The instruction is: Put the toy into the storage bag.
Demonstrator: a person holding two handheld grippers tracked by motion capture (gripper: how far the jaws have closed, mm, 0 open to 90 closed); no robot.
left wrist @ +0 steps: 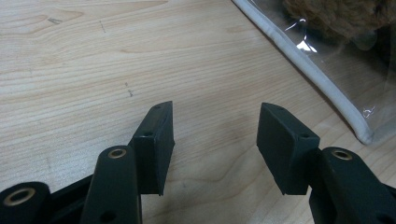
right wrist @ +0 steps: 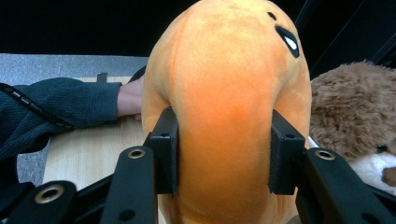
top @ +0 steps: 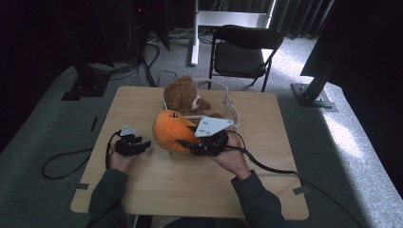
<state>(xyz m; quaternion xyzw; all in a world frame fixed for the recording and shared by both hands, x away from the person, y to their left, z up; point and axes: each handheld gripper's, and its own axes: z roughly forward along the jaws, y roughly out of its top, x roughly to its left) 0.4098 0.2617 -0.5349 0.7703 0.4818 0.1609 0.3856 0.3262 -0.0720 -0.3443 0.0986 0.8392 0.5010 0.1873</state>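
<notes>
The right tool [top: 187, 142] is clamped on an orange plush toy [top: 172, 130]; in the right gripper view its 2 black jaws press into the toy's soft sides, 1 on each flank, and the fabric bulges out between and above them. The toy [right wrist: 224, 98] rises straight ahead of this tool, its dark eye near the top. Just beyond the toy, to that tool's right, a brown teddy bear [right wrist: 350, 121] sits in a clear bag [top: 231, 107] with a white rim. To the tool's left, a dark sleeve [right wrist: 51, 109] and part of a hand lie at the tabletop's far edge.

The left tool [left wrist: 215, 140] is open and holds nothing, its 2 jaws well apart over the bare wooden tabletop [left wrist: 93, 70]. Ahead of it and to its right lies the bag's white-edged corner [left wrist: 327, 102], with brown fur behind the clear plastic. In the high view the left tool [top: 140, 144] rests near the toy, not touching it.
</notes>
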